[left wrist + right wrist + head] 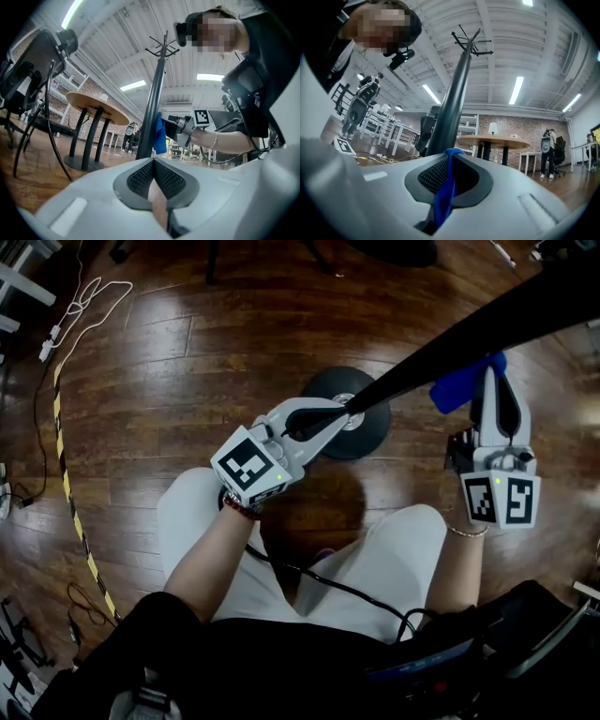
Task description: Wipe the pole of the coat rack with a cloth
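Where pole (152, 112) stands, round table (96, 105) sits beyond.

Dark, glossy wood-plank floor (187, 362). Standing on it near centre: coat rack base (370, 435), a round, flat, black disc. At upper left, a loose white cable (89, 301) in loops. Along the left side, a yellow-and-black striped line (64, 474), curving toward the lower left. Thin black cables (84, 610) nearby. Farther off, a round wooden table (96, 107) on black legs and a black chair (28, 75).
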Available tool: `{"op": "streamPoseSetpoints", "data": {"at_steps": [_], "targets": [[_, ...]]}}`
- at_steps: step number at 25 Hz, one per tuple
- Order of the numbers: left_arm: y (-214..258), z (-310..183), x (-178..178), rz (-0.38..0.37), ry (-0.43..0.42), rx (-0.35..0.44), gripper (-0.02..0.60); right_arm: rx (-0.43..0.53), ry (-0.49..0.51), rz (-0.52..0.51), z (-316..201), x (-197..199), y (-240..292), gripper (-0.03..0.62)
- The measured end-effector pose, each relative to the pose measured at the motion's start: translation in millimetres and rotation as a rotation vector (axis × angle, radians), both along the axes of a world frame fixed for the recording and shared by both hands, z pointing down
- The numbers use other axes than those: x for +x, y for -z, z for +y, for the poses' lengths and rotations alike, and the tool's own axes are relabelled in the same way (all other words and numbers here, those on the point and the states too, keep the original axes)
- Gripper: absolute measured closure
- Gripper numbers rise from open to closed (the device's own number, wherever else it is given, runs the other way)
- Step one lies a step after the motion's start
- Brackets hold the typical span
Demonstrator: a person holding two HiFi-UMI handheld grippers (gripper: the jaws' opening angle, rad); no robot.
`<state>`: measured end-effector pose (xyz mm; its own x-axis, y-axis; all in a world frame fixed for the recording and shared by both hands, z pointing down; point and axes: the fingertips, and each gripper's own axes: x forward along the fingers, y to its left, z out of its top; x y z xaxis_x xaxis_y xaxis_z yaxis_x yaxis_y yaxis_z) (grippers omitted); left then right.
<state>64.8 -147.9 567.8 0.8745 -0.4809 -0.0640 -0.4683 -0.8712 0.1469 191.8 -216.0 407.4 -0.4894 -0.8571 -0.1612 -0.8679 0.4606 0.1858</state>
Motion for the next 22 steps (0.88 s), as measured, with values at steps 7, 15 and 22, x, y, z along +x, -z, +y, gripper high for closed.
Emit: {"op": "streamPoseSetpoints", "data": {"at_steps": [7,15,22], "targets": [[3,-12,-18,0.027,0.017,-0.033,0.588,0.099,0.052,0.058,-7,-7,125,0.574],[58,61,1,0.115,-0.110,-0.075,0.588,0.304,0.095,0.084,0,-15,257,0.574],[79,42,-13,0.007,-0.062,0.013,0.588,0.513,0.094,0.175,37,-24,346,0.574]]}}
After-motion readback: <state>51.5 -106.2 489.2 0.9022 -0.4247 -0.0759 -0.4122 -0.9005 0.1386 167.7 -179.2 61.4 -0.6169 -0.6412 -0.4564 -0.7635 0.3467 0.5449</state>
